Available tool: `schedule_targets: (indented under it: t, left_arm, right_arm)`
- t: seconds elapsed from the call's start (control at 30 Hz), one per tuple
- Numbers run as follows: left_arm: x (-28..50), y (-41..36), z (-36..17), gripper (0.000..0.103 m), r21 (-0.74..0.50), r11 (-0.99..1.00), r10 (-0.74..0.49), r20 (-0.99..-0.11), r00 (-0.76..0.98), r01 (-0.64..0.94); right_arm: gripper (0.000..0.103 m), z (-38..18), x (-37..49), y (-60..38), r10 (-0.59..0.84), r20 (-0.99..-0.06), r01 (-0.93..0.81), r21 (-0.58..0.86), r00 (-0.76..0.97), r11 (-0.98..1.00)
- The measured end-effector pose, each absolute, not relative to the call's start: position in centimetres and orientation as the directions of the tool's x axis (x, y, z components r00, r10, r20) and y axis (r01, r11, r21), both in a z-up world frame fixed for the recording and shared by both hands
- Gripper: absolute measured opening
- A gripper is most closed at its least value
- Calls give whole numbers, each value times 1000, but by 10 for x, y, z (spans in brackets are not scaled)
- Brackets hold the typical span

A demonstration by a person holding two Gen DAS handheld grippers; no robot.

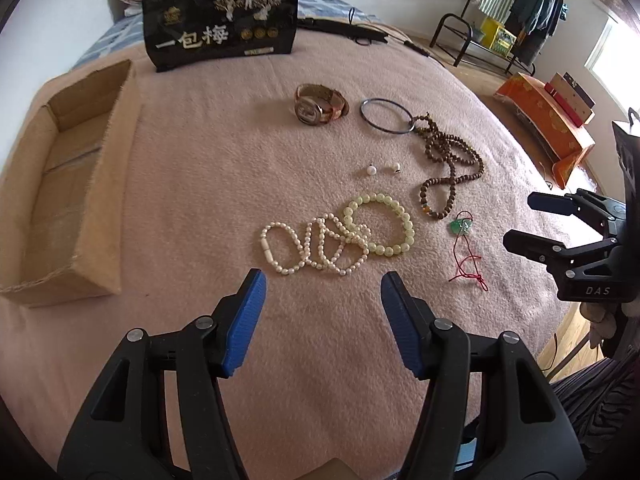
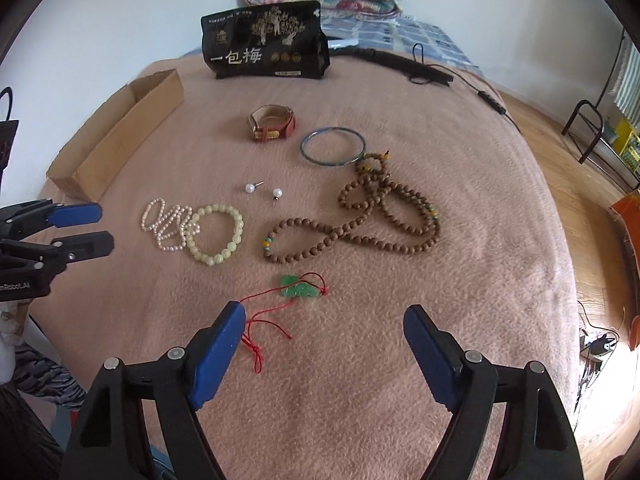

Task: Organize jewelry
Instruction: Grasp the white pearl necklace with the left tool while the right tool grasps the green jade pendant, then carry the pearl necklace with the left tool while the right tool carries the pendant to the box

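The left tool (image 1: 323, 280) hangs above a pink blanket-covered bed (image 1: 200, 184), its blue-padded jaws partly apart with nothing between them, just short of a white pearl bracelet (image 1: 312, 246) that overlaps a pale green bead bracelet (image 1: 380, 224). The right tool (image 2: 324, 318) stands wider, also empty; a red cord carrying a green jade pendant (image 2: 298, 288) lies just beyond it, the cord running beside its left pad. Farther off lie a long brown wooden bead string (image 2: 360, 216), two white pearl stud earrings (image 2: 264, 190), a thin dark metal bangle (image 2: 333, 146) and a tan leather-strapped wristwatch (image 2: 273, 122). An open brown cardboard box (image 1: 68, 184) sits at the left, with a black snack pouch (image 1: 220, 20) standing behind.
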State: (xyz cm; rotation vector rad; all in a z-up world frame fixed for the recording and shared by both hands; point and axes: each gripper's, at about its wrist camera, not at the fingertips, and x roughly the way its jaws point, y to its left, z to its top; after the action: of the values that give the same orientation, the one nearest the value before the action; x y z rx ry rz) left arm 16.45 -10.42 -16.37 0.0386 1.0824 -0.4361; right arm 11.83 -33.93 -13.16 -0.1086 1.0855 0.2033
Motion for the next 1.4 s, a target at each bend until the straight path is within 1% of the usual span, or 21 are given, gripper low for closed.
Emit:
schedule_targets:
  t: [0.07, 0.17, 0.3, 0.4, 0.5, 0.57, 0.6, 0.67, 0.73, 0.87, 0.97, 1.0, 1.07, 1.13, 1.17, 1.4]
  left_arm:
    - [173, -105, -172, 55, -191, 919, -321, -871, 372, 345]
    - [185, -105, -184, 52, -207, 925, -316, -885, 342, 318]
    - [195, -108, -194, 51, -229, 925, -325, -892, 314, 304]
    - [198, -114, -200, 50, -211, 926, -309, -901, 305, 313]
    - [200, -118, -203, 46, -175, 930, -280, -908, 312, 324]
    - [201, -120, -204, 37, -150, 932, -259, -912, 319, 329]
    - [201, -120, -205, 35, -133, 934, -245, -914, 323, 332]
    - [201, -121, -206, 28, -116, 936, -231, -915, 332, 332]
    - [201, -121, -206, 21, -102, 938, -219, -915, 338, 332]
    - [204, -116, -207, 11, -112, 942, -222, -915, 337, 316]
    - [205, -113, -207, 7, -122, 944, -227, -915, 334, 307]
    - [205, -113, -207, 7, -122, 944, -227, -914, 336, 305]
    - [205, -113, -207, 6, -123, 945, -228, -913, 338, 304]
    - [205, -113, -207, 6, -124, 945, -229, -912, 340, 304]
    - [206, -113, -207, 6, -125, 945, -230, -912, 340, 303]
    - [204, -107, -202, 5, -152, 946, -248, -908, 337, 287]
  right_arm:
    - [82, -135, 123, -340, 120, -890, -220, 22, 439, 975]
    - [80, -141, 130, -340, 121, -898, -220, 28, 423, 975]
    - [75, -152, 139, -340, 125, -915, -221, 40, 383, 974]
    - [73, -157, 144, -337, 126, -921, -230, 41, 368, 972]
    - [72, -159, 148, -330, 134, -921, -250, 41, 365, 967]
    - [71, -162, 151, -327, 141, -922, -262, 45, 361, 964]
    - [71, -164, 153, -325, 147, -923, -265, 51, 356, 963]
    - [71, -168, 155, -323, 151, -927, -272, 55, 344, 961]
    - [67, -171, 156, -320, 145, -930, -284, 47, 337, 958]
    - [65, -178, 157, -317, 137, -937, -295, 39, 322, 955]
    - [62, -180, 159, -318, 138, -936, -294, 39, 323, 955]
    - [58, -180, 159, -319, 138, -936, -294, 39, 323, 955]
    - [51, -180, 160, -321, 139, -936, -287, 43, 324, 957]
    - [36, -180, 160, -322, 150, -934, -281, 57, 324, 958]
    - [34, -180, 160, -323, 157, -933, -275, 66, 323, 959]
    - [32, -178, 158, -323, 176, -931, -262, 91, 319, 961]
